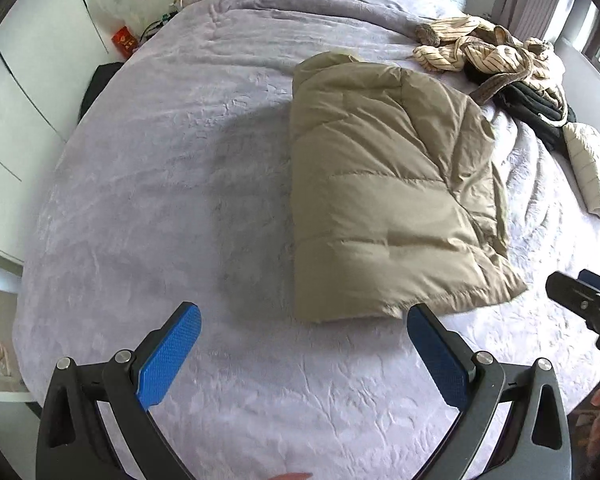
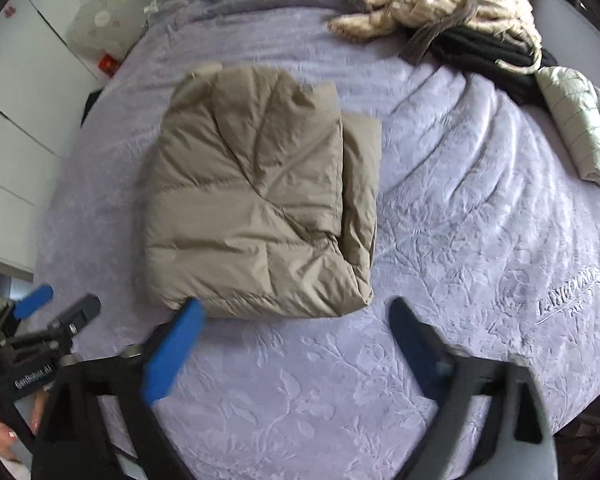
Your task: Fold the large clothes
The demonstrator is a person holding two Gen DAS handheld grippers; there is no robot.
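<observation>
Covering nearly the whole frame was the lavender bedspread (image 1: 180, 200). Centre right in my left wrist view lay the folded tan puffer jacket (image 1: 384, 200), flat on the spread. Upper right sat a pile of striped and black clothes (image 1: 500, 60), with a folded pale quilted piece (image 2: 580, 128) beside it. My left gripper (image 1: 304, 320) was spread wide, holding nothing. My right gripper (image 2: 296, 312) too, spread, just short of the jacket's near edge.
</observation>
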